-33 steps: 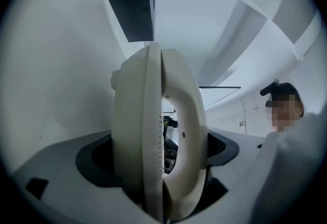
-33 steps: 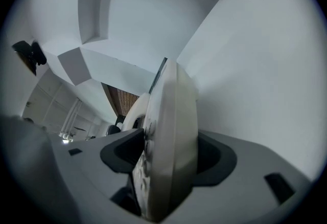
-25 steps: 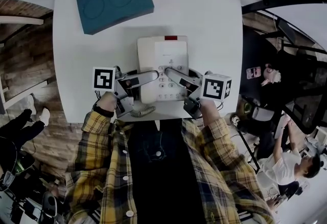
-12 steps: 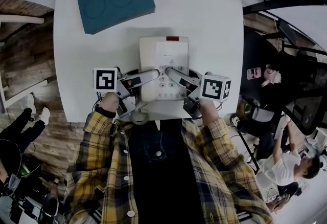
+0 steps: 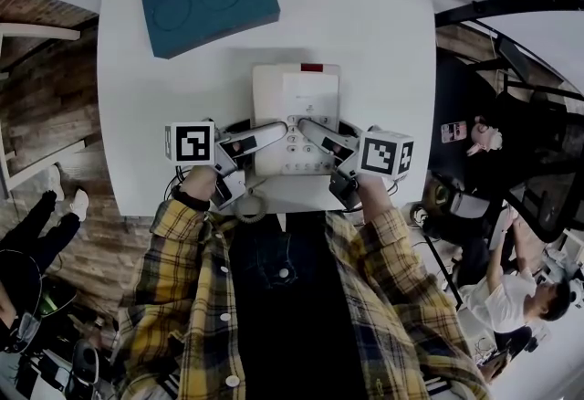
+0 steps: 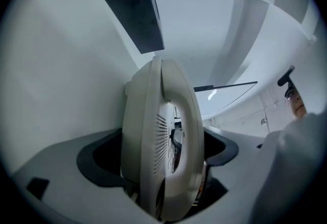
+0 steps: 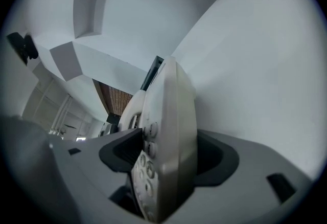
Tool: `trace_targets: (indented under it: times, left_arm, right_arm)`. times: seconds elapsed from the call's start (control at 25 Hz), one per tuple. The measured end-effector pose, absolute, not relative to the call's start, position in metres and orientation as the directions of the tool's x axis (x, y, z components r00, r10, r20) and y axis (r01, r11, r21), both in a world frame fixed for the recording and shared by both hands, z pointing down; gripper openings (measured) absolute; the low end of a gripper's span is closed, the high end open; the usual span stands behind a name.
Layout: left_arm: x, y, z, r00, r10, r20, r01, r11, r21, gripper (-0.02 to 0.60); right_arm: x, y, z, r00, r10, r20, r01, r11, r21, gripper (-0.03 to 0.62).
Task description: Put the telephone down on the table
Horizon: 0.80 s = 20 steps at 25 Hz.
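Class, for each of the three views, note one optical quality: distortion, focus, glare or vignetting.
Head view: fisheye bows the white table edges, and the light is even with no glare. Left gripper view: a dark round vignette, with the telephone looming close and slightly soft. Right gripper view: the same vignette, straight background edges curve, and the nearest keypad buttons are blurred.

1. We find no legible text, brand or number in any view.
2. On the telephone [image 5: 295, 106], a faint printed line on the pale panel, just beyond the fingers [image 5: 260, 135], is too small to read.
3. The keys [image 7: 144, 159], level with the right fingers, carry markings we cannot read.
4. The left cube [image 5: 191, 143] and right cube [image 5: 387, 154], behind the fingers, bear black-and-white square patterns only, with no letters.
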<state>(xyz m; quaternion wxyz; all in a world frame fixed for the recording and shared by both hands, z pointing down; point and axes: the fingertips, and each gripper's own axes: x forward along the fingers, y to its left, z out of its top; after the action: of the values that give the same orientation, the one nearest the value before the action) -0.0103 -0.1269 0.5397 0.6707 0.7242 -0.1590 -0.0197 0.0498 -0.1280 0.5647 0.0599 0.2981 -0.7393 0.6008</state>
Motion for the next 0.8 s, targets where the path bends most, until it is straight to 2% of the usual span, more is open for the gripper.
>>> trace_targets:
  times: [0.8]
  left_arm:
    - [-0.019, -0.128, 0.55, 0.903, -0.302, 0.306, -0.337, -0.058, 0.94, 0.431]
  right_arm:
    - [0.055, -0.133, 0.57, -0.758, -0.354, 0.549, -0.623, 0.14, -0.77, 0.299]
